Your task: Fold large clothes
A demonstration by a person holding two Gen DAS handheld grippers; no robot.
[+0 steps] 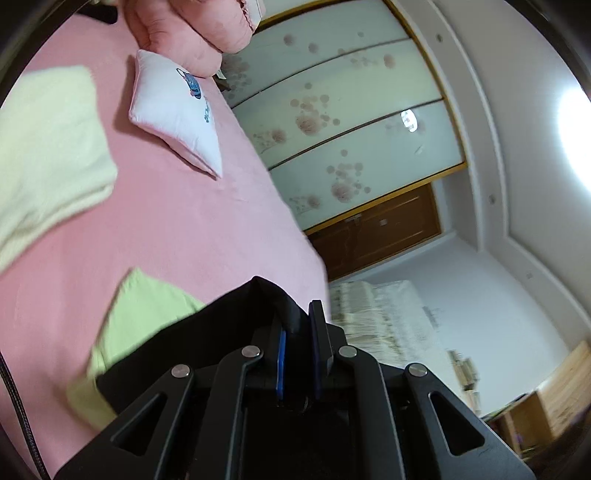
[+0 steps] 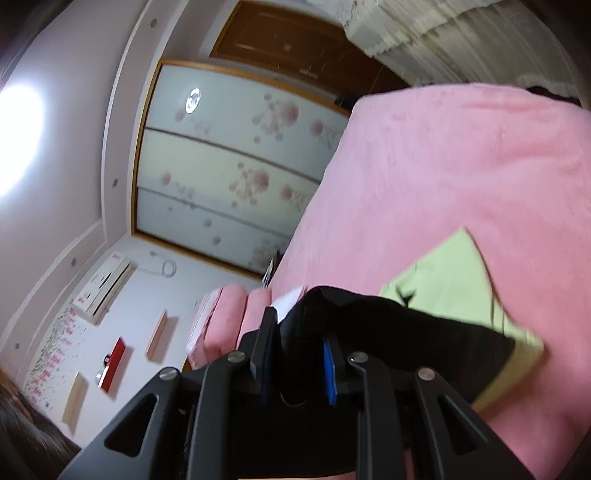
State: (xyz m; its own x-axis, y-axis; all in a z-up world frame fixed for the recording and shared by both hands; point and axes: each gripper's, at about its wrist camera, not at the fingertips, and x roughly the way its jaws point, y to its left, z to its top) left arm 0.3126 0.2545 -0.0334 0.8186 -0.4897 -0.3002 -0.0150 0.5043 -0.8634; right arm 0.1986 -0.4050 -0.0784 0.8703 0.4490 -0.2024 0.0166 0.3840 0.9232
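Left wrist view: we hold the left gripper (image 1: 301,325) with its fingers (image 1: 318,328) clenched on a fold of the black garment (image 1: 192,343), which bunches up between the blue pads and spreads away to the left over the near part of the bed (image 1: 177,221). The bed carries a pink sheet. Under the black cloth lies a light green garment (image 1: 144,310), its corner pointing toward the far side. Further left on the sheet sits a pale yellow folded cloth (image 1: 51,147), well apart from the black one. At the far end rests a small white pillow (image 1: 177,114) with a blue print, and a pink quilt (image 1: 192,29) bulges just beyond it. To the right of the bed stands a wardrobe (image 1: 351,122) with flowered sliding panels.

Right wrist view: we hold the right gripper (image 2: 295,343) likewise clamped on the black garment (image 2: 406,332), the cloth pinched between its fingers (image 2: 264,339) and running off to the right. The light green garment (image 2: 454,280) shows beneath and beyond it on the pink bed (image 2: 461,155). The wardrobe (image 2: 229,162) fills the left middle, and an air conditioner (image 2: 105,286) hangs on the wall near it. The picture is somewhat blurred.
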